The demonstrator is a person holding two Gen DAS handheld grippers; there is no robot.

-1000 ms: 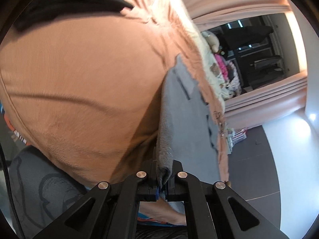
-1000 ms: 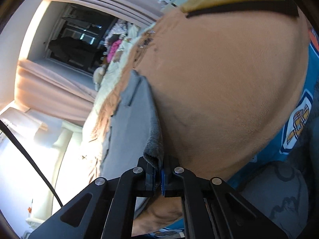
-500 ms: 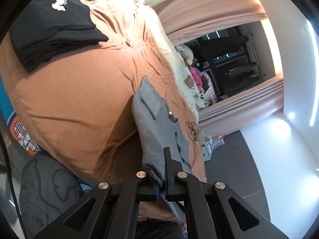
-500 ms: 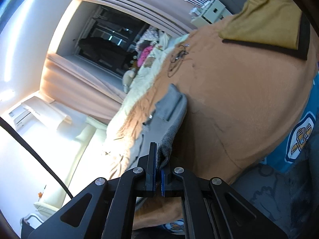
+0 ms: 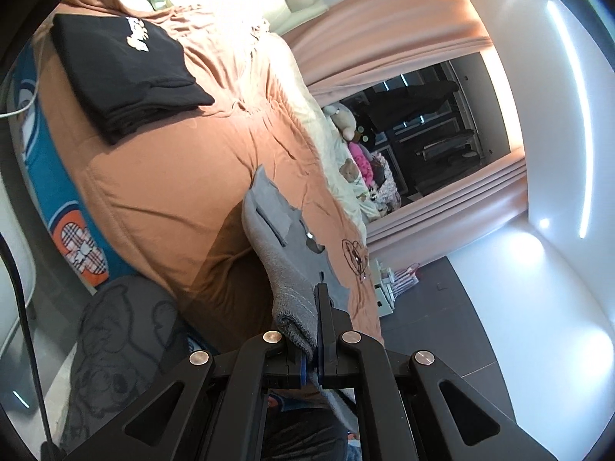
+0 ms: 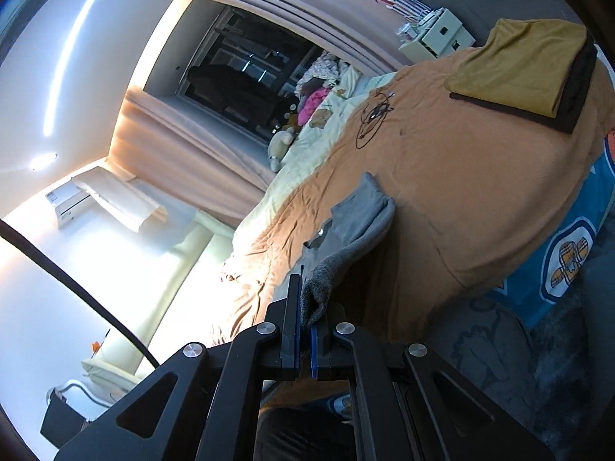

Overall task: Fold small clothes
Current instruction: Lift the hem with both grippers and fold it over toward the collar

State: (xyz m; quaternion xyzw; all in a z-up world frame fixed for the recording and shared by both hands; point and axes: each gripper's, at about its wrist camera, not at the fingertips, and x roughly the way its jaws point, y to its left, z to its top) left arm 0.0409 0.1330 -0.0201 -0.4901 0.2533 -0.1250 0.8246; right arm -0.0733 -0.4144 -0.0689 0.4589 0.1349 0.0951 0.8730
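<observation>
Both grippers have pulled back and up from the bed since a second ago, so the orange bedspread (image 5: 161,176) that filled each view now shows nearly whole, and the grey garment (image 5: 286,253) stretches out from the tongs toward the middle of the bed instead of hanging close before the lenses. The left gripper (image 5: 313,349) is clamped on one bunched, fuzzy corner of the grey garment, its jaws pressed together with only the cloth between them. The right gripper (image 6: 305,342) is likewise clamped on another corner of the same garment (image 6: 353,226), jaws together on the fabric. From both pinched corners the cloth runs away over the near edge of the bed, its far part with a pocket lying flat on the bedspread. A folded black garment (image 5: 127,73) with a white print rests near the left edge of the bed in the left wrist view, well apart from the grey one. A folded mustard garment (image 6: 519,65) with dark trim lies near the far right corner of the bed in the right wrist view. A blue patterned sheet (image 6: 565,265) shows under the bedspread along the bed's near side. Stuffed toys (image 5: 346,123) sit along the far edge by the pink curtains (image 5: 403,38).
</observation>
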